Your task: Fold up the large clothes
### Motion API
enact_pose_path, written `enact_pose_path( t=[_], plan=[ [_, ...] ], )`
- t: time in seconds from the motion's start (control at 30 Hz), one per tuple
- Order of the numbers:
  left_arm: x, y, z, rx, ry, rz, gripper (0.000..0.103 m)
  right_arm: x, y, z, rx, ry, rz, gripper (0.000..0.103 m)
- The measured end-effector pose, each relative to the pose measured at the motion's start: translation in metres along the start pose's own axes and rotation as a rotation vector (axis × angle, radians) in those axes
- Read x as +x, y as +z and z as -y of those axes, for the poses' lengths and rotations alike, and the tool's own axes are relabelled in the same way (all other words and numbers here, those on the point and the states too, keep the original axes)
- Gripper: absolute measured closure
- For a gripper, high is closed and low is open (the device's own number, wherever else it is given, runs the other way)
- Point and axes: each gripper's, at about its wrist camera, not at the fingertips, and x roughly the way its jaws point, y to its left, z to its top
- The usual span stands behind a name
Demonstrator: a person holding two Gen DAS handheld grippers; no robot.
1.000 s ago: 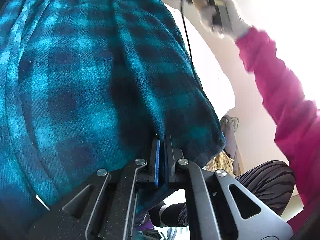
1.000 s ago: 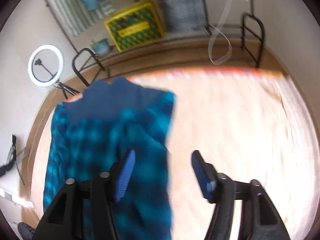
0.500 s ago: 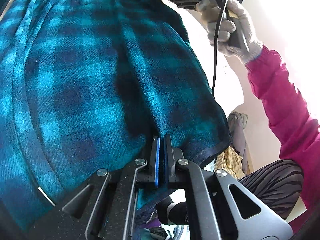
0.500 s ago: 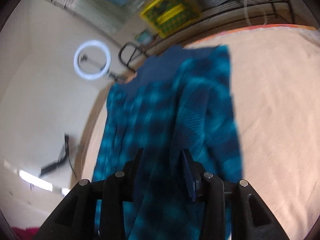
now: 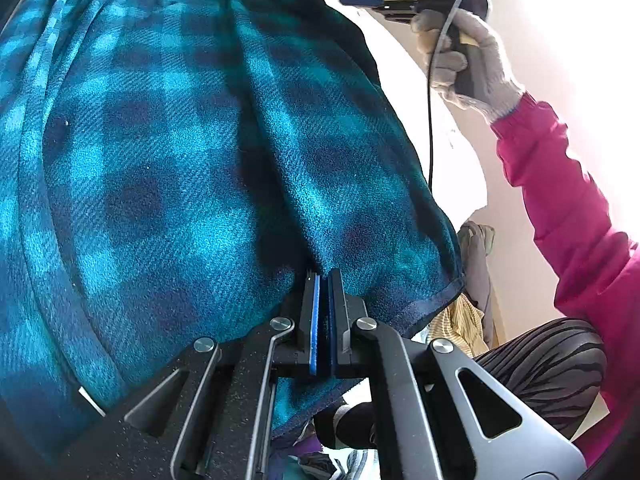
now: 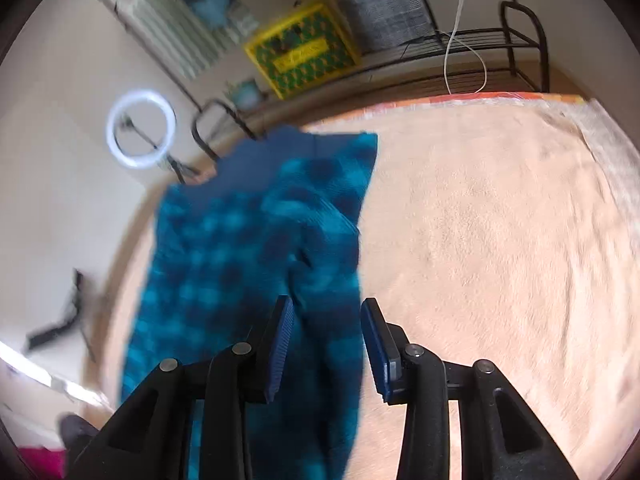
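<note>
A large teal and dark blue plaid fleece garment (image 5: 180, 168) fills the left wrist view. My left gripper (image 5: 322, 280) is shut on its dark-trimmed hem and holds it up. In the right wrist view the same garment (image 6: 256, 248) hangs over a peach blanket surface (image 6: 500, 248). My right gripper (image 6: 327, 320) is open, its blue pads either side of the garment's right edge, above it. The right gripper also shows in the left wrist view (image 5: 384, 0), held by a gloved hand.
A black metal rack (image 6: 480, 40) with a yellow-green crate (image 6: 304, 48) stands behind the surface. A ring light (image 6: 140, 128) stands at the left. A pile of clothes (image 5: 472, 280) lies behind the held hem. The person's pink sleeve (image 5: 568, 208) is on the right.
My right gripper was wide open, narrowed around the garment half a second ago, and is open wider again now. It has shifted over the garment's right edge. My left gripper keeps its hold.
</note>
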Motion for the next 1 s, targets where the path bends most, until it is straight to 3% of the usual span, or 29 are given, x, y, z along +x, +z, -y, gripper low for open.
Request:
enact_pose_path(
  t=[0.13,0.3,0.53,0.63,0.73,0.8,0.9,1.0],
  plan=[
    [0.002,0.002,-0.002,-0.005,0.002,-0.002,0.102,0.032,0.000,-0.025,-0.168,-0.123,-0.090,0.050],
    [0.004,0.000,0.000,0.004,0.010,-0.008,0.102,0.054,0.007,-0.039,-0.268,-0.231,-0.095,0.052],
    [0.008,0.001,0.000,0.008,0.010,-0.013,0.102,0.046,0.025,-0.016,-0.211,-0.262,-0.051,0.073],
    [0.010,0.002,0.001,0.010,0.009,-0.015,0.102,0.046,0.024,-0.025,-0.211,-0.203,-0.045,0.095],
    [0.012,0.001,0.001,0.009,0.008,-0.015,0.102,0.039,0.023,-0.036,-0.248,-0.268,-0.013,0.098],
    [0.013,0.000,0.002,0.008,0.009,-0.014,0.102,0.019,0.030,-0.008,-0.137,-0.293,0.043,0.100],
    [0.013,0.000,0.001,0.006,0.008,-0.012,0.102,0.009,0.032,0.048,0.079,-0.256,0.055,0.101],
    [0.013,-0.001,0.001,0.005,0.007,-0.013,0.102,0.029,0.022,0.048,0.033,-0.311,-0.004,0.101]
  ],
)
